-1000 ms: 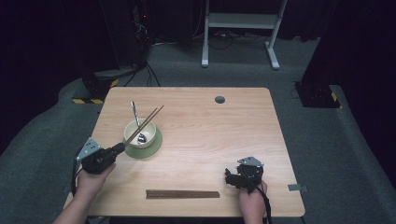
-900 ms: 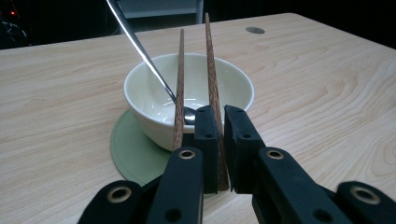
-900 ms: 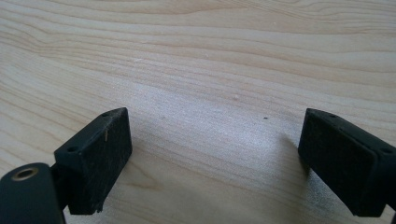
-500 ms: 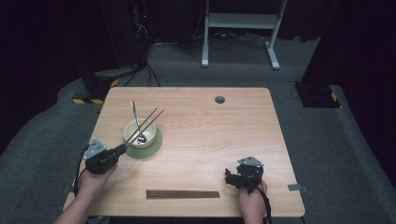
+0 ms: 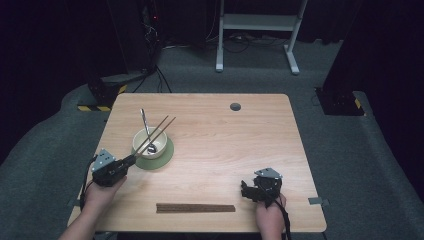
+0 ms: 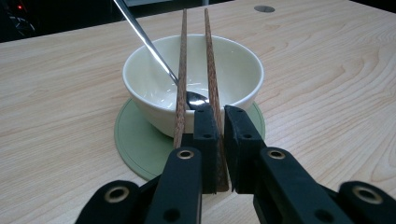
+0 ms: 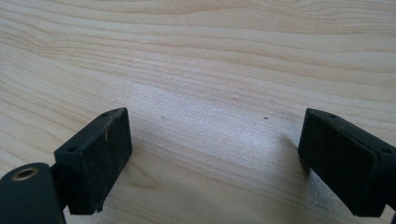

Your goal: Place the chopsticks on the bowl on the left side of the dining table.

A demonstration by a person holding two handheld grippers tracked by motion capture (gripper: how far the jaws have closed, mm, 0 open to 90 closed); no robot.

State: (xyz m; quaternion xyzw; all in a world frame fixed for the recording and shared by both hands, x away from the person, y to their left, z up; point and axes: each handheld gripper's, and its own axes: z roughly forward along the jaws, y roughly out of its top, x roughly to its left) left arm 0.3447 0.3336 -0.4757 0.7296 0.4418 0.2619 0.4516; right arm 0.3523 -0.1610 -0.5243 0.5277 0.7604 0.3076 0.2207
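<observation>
**Chopsticks held over the bowl**

Nearest us, along the table's [image 5: 220, 150] near edge, lies a brown chopstick rest strip [image 5: 195, 208]. Our right hand-held gripper [image 5: 248, 189] rests by the near right corner, jaws wide and holding nothing. Our left hand-held gripper [image 6: 220, 135], by the left edge, pinches a pair of wooden chopsticks [image 6: 211, 70]. Their tips reach across the white bowl [image 6: 233, 70], which sits on a green coaster [image 6: 135, 144] with a metal spoon [image 6: 144, 39] inside.
</observation>
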